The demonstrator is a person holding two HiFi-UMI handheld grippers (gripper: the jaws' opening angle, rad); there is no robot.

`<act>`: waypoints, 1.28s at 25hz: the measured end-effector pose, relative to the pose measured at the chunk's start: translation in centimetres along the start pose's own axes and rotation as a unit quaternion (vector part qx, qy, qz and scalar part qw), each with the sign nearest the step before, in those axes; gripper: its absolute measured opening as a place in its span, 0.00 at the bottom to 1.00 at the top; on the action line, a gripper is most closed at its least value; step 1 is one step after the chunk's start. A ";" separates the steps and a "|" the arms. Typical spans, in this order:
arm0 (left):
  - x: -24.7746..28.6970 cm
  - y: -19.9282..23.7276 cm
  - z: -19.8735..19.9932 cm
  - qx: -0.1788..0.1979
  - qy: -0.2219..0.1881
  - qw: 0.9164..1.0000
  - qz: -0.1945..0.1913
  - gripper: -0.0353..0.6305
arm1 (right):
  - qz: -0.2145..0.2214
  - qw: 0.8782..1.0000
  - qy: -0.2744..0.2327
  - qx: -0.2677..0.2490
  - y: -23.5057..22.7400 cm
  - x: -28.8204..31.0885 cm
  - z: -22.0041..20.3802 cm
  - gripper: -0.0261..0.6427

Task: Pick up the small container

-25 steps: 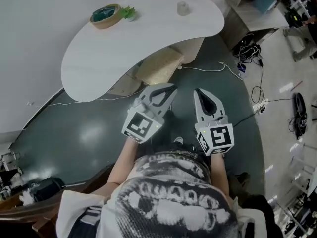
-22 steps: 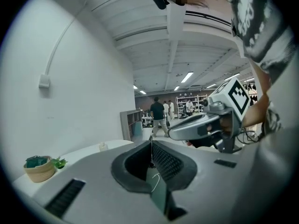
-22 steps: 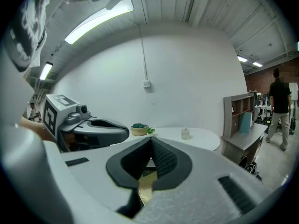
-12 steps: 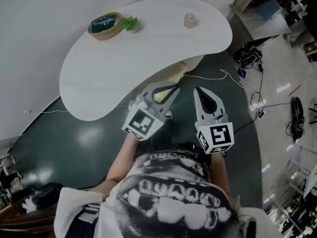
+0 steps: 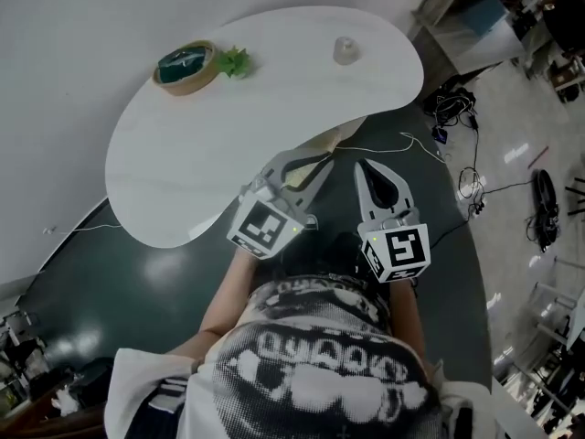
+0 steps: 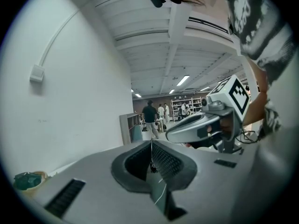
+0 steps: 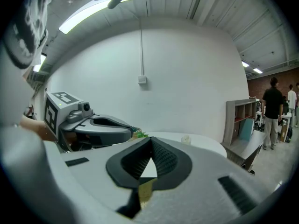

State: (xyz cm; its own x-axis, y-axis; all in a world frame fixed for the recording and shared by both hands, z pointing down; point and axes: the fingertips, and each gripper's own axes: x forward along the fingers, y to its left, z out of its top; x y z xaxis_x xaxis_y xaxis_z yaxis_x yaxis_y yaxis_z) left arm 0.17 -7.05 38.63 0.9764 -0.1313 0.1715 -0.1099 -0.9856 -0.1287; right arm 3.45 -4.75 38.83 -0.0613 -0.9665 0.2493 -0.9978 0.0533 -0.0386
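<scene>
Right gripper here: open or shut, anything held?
Shut and empty. In its own view the right gripper has its jaws meeting at the tips, with nothing between them.

A white, kidney-shaped table stands against a white wall, carrying a round tan bowl with teal contents at its far left, a green leafy sprig just beside the bowl, and the small container well apart toward the right end.

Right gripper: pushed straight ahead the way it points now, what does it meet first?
Probably the near edge of the white table, just ahead of the right gripper. The small container stands farther back, a little right of that line; depth is unclear.
</scene>
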 end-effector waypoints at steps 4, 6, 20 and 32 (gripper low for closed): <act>0.2 0.1 -0.5 -0.009 0.002 1.000 -0.005 0.06 | -0.010 1.000 0.009 -0.003 -0.1 -0.2 -0.4 0.03; 0.3 -0.1 -0.8 -0.014 -0.002 1.000 -0.005 0.06 | -0.016 1.000 0.014 -0.002 -0.3 -0.6 -0.7 0.03; 2.4 2.8 -0.6 -0.045 -0.013 0.998 0.031 0.06 | 0.008 1.000 0.016 -0.005 -3.8 2.5 -0.6 0.03; 10.3 8.4 -0.7 -0.046 0.007 0.997 0.061 0.06 | 0.060 0.998 0.004 -0.006 -11.7 10.5 1.9 0.03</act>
State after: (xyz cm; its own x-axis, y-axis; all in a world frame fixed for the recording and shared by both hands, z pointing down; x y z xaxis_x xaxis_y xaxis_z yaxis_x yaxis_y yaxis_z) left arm 9.20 -16.75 40.05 0.9521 -0.2518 0.1735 -0.2451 -0.9677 -0.0595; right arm 14.49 -16.05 40.03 -0.1802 -0.9510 0.2512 -0.9836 0.1715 -0.0561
